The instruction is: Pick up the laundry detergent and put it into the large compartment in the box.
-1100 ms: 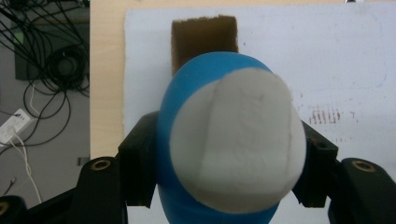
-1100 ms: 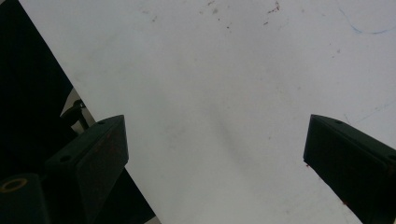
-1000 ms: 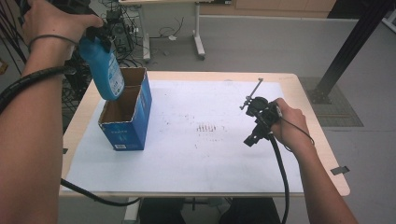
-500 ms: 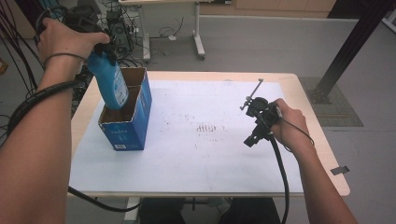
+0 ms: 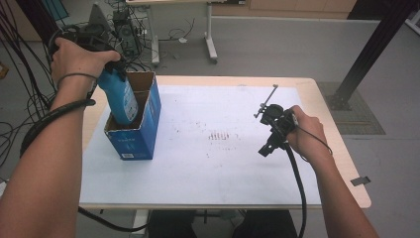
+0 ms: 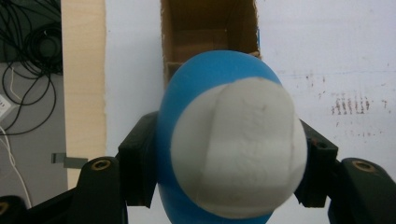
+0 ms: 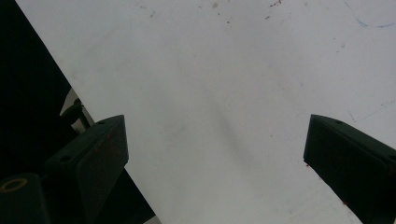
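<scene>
White sheeting covers the wooden table (image 5: 327,106). At its left, the left gripper (image 6: 229,158) clamps a blue plastic bottle with a white label (image 5: 120,96) (base already inside the open blue cardboard box (image 5: 136,131)). Well apart, the right gripper (image 7: 224,154) hangs over bare sheet, jaws spread wide.

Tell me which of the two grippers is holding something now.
The left gripper: its jaws clamp the blue bottle entering the blue cardboard box. The right gripper stands open over the table.
</scene>
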Action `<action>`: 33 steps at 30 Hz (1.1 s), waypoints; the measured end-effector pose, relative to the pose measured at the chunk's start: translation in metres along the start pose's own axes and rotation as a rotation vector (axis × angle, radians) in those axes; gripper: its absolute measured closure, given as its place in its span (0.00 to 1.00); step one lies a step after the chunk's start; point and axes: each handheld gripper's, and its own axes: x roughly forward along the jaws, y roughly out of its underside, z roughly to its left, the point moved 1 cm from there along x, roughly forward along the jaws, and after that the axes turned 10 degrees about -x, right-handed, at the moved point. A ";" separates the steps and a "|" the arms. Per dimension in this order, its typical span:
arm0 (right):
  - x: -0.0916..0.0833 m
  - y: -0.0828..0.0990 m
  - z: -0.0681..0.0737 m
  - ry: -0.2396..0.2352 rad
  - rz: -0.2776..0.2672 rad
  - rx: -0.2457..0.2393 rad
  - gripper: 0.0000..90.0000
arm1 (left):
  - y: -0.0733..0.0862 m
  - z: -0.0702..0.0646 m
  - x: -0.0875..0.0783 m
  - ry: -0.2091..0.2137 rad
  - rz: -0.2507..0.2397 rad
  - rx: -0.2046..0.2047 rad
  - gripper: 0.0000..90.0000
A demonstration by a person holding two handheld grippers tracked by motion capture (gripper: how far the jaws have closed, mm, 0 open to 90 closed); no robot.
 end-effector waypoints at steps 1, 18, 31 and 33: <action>0.000 0.000 0.000 -0.002 0.002 -0.007 0.07 | 0.000 0.000 0.002 0.000 0.002 -0.001 0.42; 0.004 0.000 0.001 -0.005 0.008 -0.006 0.07 | 0.011 0.001 0.039 -0.004 0.017 -0.004 0.42; 0.006 0.002 0.000 -0.008 0.009 0.000 0.07 | 0.017 -0.001 0.066 -0.004 0.038 -0.002 0.42; 0.006 0.002 0.000 -0.008 0.008 0.001 0.07 | 0.018 -0.001 0.070 -0.008 0.045 0.000 0.42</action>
